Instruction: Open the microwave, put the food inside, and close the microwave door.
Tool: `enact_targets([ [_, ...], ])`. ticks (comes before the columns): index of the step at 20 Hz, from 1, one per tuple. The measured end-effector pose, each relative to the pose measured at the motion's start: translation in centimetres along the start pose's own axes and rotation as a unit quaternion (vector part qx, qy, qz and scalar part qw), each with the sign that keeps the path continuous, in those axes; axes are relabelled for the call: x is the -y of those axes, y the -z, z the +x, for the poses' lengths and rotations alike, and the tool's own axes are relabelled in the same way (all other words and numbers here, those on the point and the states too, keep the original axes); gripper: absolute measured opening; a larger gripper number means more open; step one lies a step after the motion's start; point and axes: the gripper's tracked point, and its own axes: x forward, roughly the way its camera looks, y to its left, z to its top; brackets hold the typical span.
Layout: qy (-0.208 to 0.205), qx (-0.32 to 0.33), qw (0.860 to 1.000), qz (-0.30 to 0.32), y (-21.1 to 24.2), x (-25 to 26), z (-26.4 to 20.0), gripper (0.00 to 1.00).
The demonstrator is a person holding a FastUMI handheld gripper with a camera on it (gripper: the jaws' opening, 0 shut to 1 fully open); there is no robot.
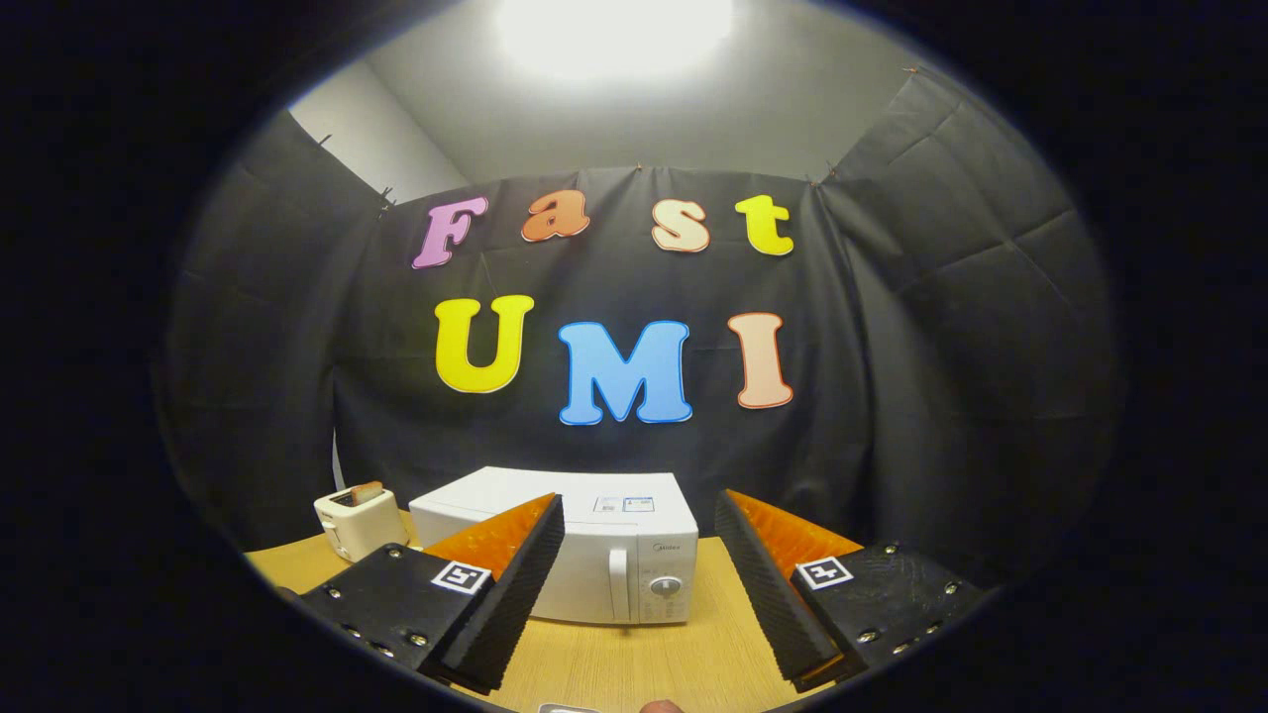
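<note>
My gripper (639, 555) has its fingers spread wide and holds nothing; the ribbed black pads (515, 584) face each other across open air. Beyond the fingers, framed between them, the microwave (594, 555) stands on the wooden table (634, 663) with its door closed. It is a white box with a vertical door handle (618, 582) and a round dial just beside it. I judge the body heavy and stiff, its painted shell slippery. Take hold at the handle only: a rigid bar, narrow enough to clamp. Near the microwave's left side stands a cream toaster (359, 520) with a slice of food (366, 491) upright in its slot, probably light and crumbly.
</note>
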Motion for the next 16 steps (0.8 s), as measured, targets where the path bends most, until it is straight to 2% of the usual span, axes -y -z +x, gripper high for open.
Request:
enact_targets([
  [8,-0.036,-0.011,0.999,-0.003,2.6,-1.2,3.8,0.96],
  [16,-0.045,-0.042,0.998,-0.001,7.9,-1.2,10.3,0.97],
])
